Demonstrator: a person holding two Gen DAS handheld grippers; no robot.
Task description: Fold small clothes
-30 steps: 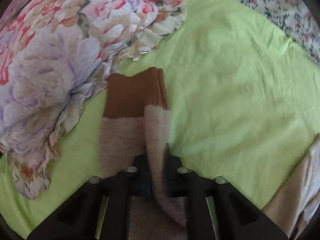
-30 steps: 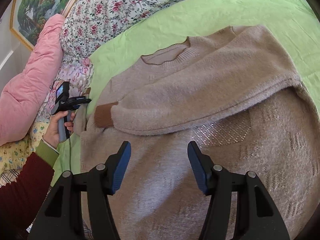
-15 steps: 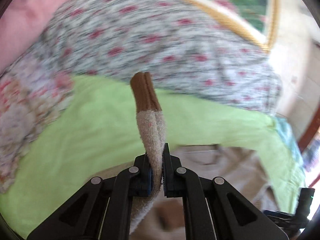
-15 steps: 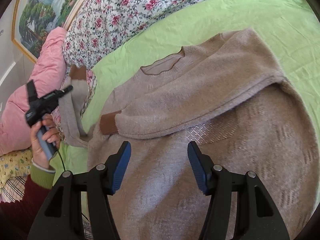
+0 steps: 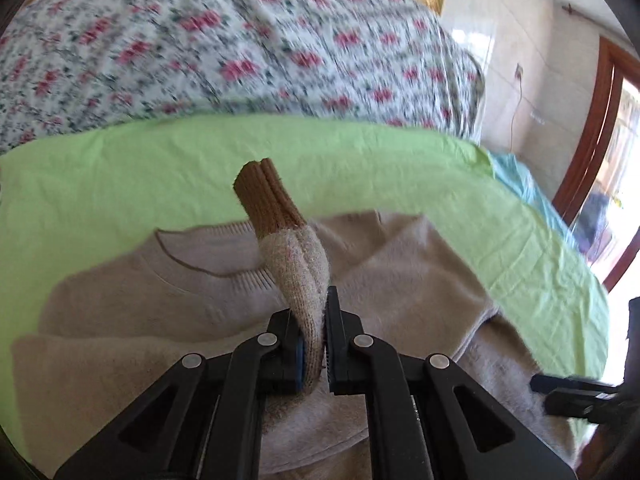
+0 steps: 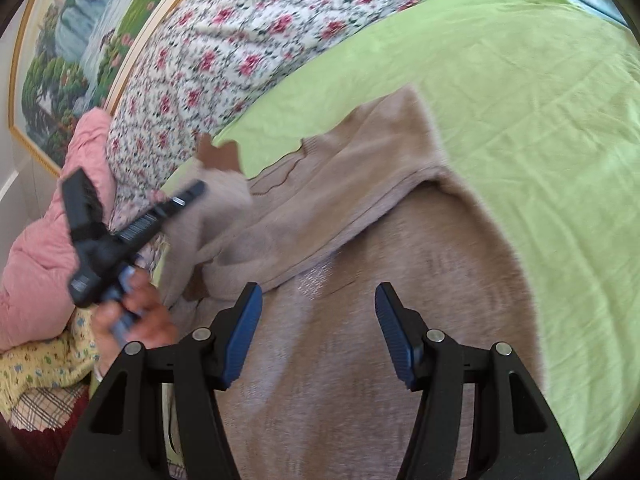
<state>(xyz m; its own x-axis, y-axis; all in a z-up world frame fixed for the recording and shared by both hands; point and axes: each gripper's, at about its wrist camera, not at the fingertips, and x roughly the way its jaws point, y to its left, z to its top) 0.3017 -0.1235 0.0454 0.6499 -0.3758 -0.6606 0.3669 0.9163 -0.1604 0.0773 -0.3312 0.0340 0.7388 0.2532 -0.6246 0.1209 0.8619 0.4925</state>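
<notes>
A beige knit sweater with brown cuffs lies front-up on the green sheet. One sleeve is folded across its chest. My left gripper is shut on the other sleeve, whose brown cuff sticks up above the neckline. In the right wrist view the left gripper is blurred, held in a hand, with the lifted sleeve over the sweater's left side. My right gripper hovers open over the sweater's lower body, nothing between its fingers.
A floral quilt lies piled behind the sheet, a pink cushion at the left. A framed landscape picture hangs on the wall. A doorway is at the far right. Bare green sheet lies right of the sweater.
My left gripper lifted the sleeve off the sheet and swung it right, over the sweater's neckline. The right gripper drifted a little, still open.
</notes>
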